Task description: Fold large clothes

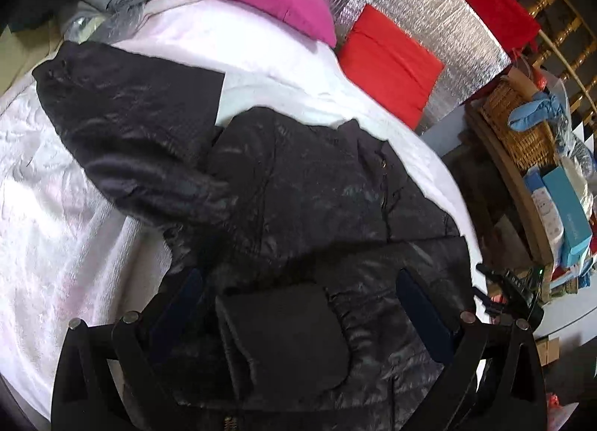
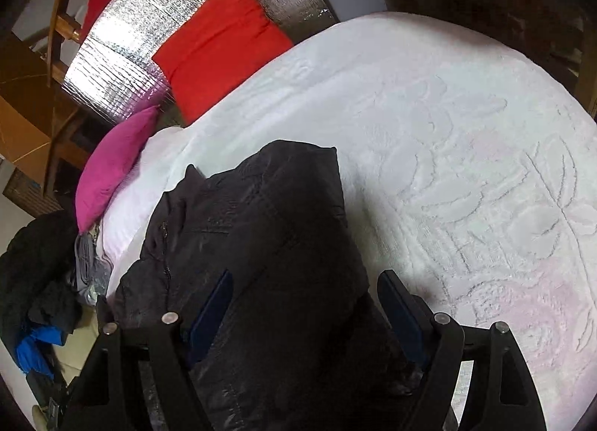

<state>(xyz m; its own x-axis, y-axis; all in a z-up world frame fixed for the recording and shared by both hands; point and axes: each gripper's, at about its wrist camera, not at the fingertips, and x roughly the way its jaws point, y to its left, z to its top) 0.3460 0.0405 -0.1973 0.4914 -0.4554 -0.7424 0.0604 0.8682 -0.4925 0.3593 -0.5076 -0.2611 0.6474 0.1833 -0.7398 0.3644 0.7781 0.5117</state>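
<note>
Black puffer jacket (image 1: 306,199) spread on the bed (image 2: 466,140)

Both grippers, left (image 1: 298,308) and right (image 2: 306,311), gape over it, gripping nothing; fabric looks soft, slippery, bulky — pinch the sleeve cuff ahead.

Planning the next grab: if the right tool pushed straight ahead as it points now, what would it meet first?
Most likely the black quilted puffer jacket lying on the white textured bedspread; the right tool stands open over it, though depth is unclear.

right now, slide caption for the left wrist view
Open left gripper over a shiny black padded jacket on a white bedspread.
</note>
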